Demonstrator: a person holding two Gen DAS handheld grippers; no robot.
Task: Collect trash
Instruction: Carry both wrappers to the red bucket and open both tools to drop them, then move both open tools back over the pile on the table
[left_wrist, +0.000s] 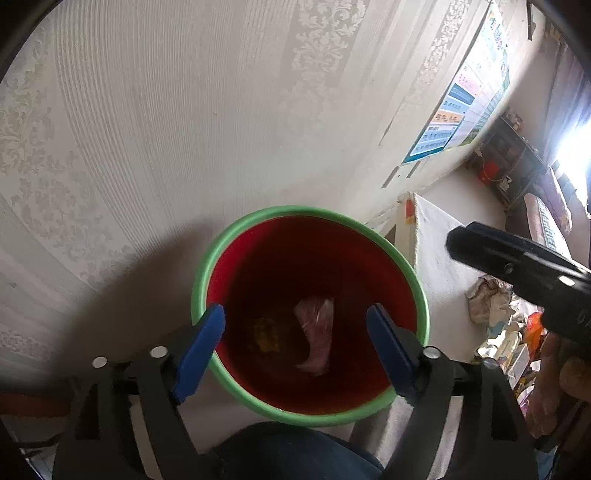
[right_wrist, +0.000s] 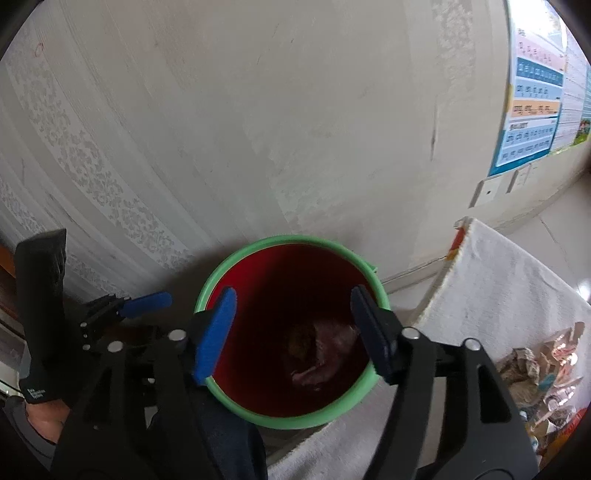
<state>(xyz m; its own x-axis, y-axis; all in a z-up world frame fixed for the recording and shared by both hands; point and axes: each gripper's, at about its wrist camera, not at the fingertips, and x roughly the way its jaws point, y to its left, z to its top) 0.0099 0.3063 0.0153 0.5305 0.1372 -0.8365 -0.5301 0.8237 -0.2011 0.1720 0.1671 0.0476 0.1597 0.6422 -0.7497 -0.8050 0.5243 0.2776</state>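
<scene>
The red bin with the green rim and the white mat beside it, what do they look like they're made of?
Red bin: likely molded plastic, smooth, with a slightly glossy green rim. White mat: seemingly a woven textile, with a nubby matte surface and soft curved edge.

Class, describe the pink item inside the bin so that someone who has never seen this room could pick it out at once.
Find the red bin with the green rim standing on the floor against the patterned wall. Look down to its bottom: the pink crumpled wrapper lies there, right of a yellow scrap. It is pale pink and shiny, unlike its duller yellow neighbour.
</scene>
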